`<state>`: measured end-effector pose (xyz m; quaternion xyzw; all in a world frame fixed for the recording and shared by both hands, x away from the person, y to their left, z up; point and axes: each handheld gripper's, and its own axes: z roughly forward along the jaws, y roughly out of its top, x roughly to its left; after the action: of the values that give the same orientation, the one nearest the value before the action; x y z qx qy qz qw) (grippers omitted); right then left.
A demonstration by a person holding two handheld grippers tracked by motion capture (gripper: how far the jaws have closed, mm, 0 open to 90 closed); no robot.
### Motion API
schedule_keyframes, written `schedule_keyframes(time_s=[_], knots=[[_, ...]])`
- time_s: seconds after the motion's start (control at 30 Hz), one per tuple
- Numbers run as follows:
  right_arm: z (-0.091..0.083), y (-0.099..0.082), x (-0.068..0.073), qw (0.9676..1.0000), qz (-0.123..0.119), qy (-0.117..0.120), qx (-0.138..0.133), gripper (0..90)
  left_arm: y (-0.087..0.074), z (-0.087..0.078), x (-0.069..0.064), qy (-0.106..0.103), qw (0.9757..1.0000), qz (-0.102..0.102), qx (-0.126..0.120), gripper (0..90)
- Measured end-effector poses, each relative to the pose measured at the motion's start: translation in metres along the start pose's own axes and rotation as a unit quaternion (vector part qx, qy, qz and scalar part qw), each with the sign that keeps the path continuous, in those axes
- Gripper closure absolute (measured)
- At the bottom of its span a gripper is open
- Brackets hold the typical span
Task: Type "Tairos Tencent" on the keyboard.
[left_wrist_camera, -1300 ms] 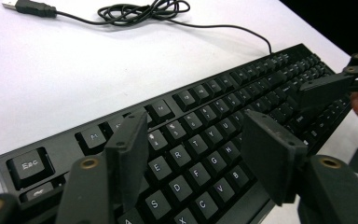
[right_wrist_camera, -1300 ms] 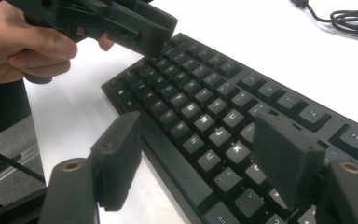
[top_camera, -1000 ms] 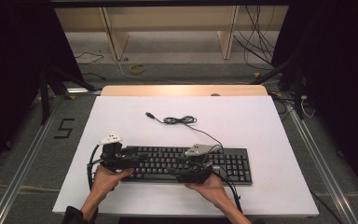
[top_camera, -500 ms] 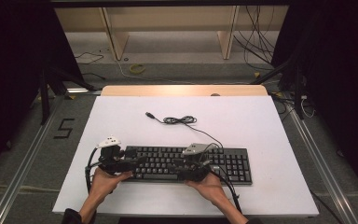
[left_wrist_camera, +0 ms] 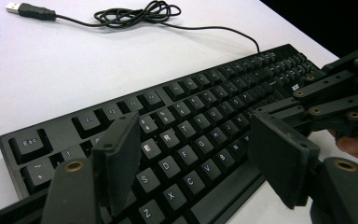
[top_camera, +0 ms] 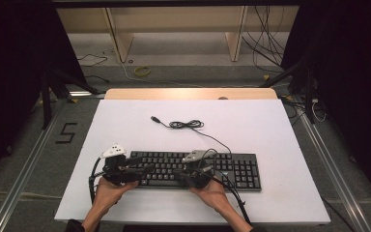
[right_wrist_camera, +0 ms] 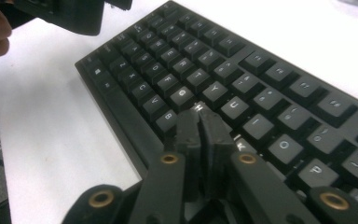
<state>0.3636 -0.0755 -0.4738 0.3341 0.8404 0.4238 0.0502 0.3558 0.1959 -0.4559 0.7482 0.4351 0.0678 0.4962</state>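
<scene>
A black keyboard (top_camera: 232,169) lies along the front of the white table (top_camera: 270,130), and its cable (top_camera: 183,124) runs in a small coil to a USB plug (left_wrist_camera: 28,9). My left gripper (top_camera: 142,169) hovers over the keyboard's left end. It is open, the jaws having just widened a little, with the E, R and D keys (left_wrist_camera: 168,137) below the gap (left_wrist_camera: 193,135) and nothing between the pads. My right gripper (top_camera: 176,173) is shut on nothing. Its jaws have just been closing, and the joined tips (right_wrist_camera: 199,119) rest at the H key.
The right gripper's linkage (left_wrist_camera: 335,98) reaches in close beside the left gripper's right pad (left_wrist_camera: 279,154). Bare white table surrounds the keyboard (right_wrist_camera: 261,70). A wooden strip (top_camera: 188,93) edges the table's far side, with cables on the floor beyond.
The right gripper's jaws have come together over the middle keys. The left gripper has shifted slightly at the keyboard's left end. Both hands stay roughly in place.
</scene>
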Motion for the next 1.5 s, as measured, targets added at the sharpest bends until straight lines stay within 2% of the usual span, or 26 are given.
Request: schedule_keyframes(time_s=[0.23,0.33,0.7,0.77,0.93,1.1,1.23,1.5], knots=[[0.008,0.003,0.006,0.9999,-0.007,-0.001,0.009,90.0,-0.003,-0.001,-0.002,-0.003,1.0000,0.005,0.001,32.8],[0.011,0.002,0.006,0.9999,-0.006,-0.003,0.014,90.0,-0.004,-0.001,-0.002,-0.009,0.9999,0.010,0.001,31.7],[0.015,0.001,0.005,0.9998,-0.009,-0.005,0.019,90.0,-0.005,-0.002,-0.003,-0.011,0.9998,0.016,-0.001,31.0],[0.016,0.000,0.006,0.9996,-0.007,-0.006,0.027,90.0,-0.005,-0.002,-0.003,-0.011,0.9998,0.016,-0.002,31.0],[0.018,-0.002,0.007,0.9997,-0.014,-0.009,0.020,90.0,-0.006,-0.002,-0.002,-0.010,0.9998,0.016,-0.002,31.1],[0.016,-0.001,0.006,0.9998,-0.004,-0.006,0.020,90.0,-0.006,-0.002,-0.002,-0.009,0.9998,0.016,-0.002,31.2],[0.009,0.000,0.005,1.0000,0.006,0.000,0.005,88.2,-0.006,-0.001,-0.001,-0.007,0.9998,0.016,-0.003,31.3],[-0.004,-0.003,-0.002,0.9997,0.019,-0.007,-0.013,82.7,-0.004,0.002,-0.001,-0.007,0.9998,0.021,0.001,32.1]])
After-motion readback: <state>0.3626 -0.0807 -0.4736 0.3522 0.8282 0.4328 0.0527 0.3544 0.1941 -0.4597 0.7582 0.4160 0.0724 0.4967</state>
